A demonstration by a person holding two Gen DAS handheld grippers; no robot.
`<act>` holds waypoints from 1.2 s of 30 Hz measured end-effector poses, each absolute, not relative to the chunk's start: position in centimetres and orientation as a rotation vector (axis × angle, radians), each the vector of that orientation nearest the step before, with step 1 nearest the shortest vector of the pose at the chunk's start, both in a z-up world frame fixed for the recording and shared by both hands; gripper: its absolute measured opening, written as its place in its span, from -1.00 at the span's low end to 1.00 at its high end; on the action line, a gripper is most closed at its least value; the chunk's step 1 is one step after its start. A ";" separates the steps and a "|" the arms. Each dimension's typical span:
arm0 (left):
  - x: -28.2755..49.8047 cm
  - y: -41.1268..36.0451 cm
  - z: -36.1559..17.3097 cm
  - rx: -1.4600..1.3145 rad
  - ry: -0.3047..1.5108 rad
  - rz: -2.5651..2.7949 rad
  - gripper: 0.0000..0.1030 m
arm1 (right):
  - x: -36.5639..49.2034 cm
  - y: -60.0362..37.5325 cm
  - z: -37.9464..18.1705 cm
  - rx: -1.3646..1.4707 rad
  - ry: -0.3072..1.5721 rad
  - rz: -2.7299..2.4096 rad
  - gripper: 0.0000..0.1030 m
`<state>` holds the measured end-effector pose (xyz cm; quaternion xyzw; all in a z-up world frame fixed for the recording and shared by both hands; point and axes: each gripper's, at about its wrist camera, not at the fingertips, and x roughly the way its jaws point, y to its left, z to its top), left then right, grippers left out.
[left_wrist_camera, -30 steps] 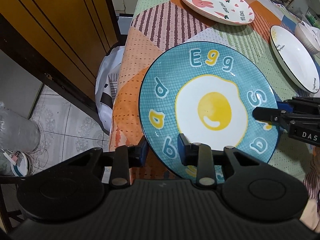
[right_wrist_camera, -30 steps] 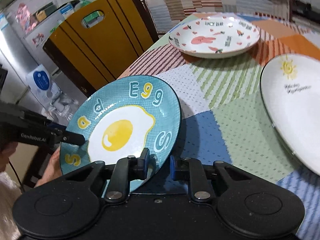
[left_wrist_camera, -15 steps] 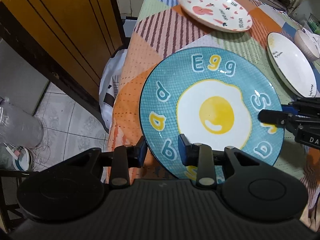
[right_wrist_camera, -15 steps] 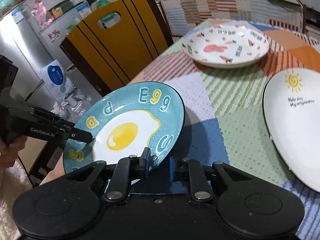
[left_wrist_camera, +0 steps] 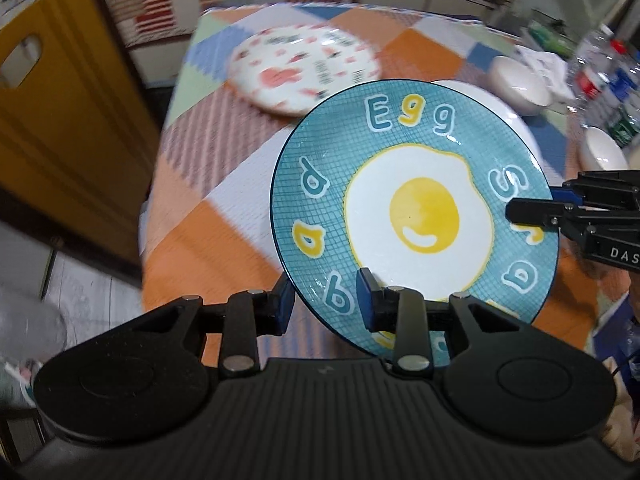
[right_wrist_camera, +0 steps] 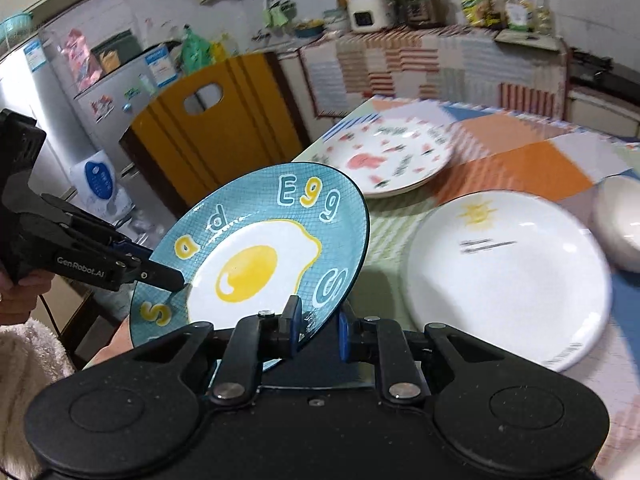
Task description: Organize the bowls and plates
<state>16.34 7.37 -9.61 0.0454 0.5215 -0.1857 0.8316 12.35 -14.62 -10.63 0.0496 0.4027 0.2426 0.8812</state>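
Lifted since a second ago, the egg plate [left_wrist_camera: 416, 216] is now hanging mid-frame above the tabletop [left_wrist_camera: 208, 168], the left gripper [left_wrist_camera: 326, 300] and right gripper [right_wrist_camera: 316, 320] each pinching its rim. Uneven pulling risks it slipping onto the white plate [right_wrist_camera: 508, 280].

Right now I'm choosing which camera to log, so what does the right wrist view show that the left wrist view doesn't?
Only the right wrist view: the fridge, the counter appliances, and the sun plate's whole face. Only the left wrist view: the bottles and a second white bowl. Both: the egg plate pinched by the left tool and right tool, the bunny plate and the yellow chair.
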 end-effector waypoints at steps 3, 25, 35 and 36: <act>17.3 5.1 -9.0 0.108 1.109 -0.433 -0.40 | 12.1 -16.6 -9.6 0.101 0.822 0.463 -0.56; 26.1 -4.9 -14.5 0.073 1.265 -0.575 -0.39 | 18.3 -27.0 -12.1 0.157 1.004 0.311 -0.57; 27.5 -6.4 -15.3 0.113 1.265 -0.546 -0.40 | 21.0 -27.5 -14.2 0.171 1.068 0.311 -0.56; 27.6 -6.6 -15.4 0.112 1.270 -0.543 -0.40 | 21.1 -27.5 -14.2 0.167 1.074 0.300 -0.55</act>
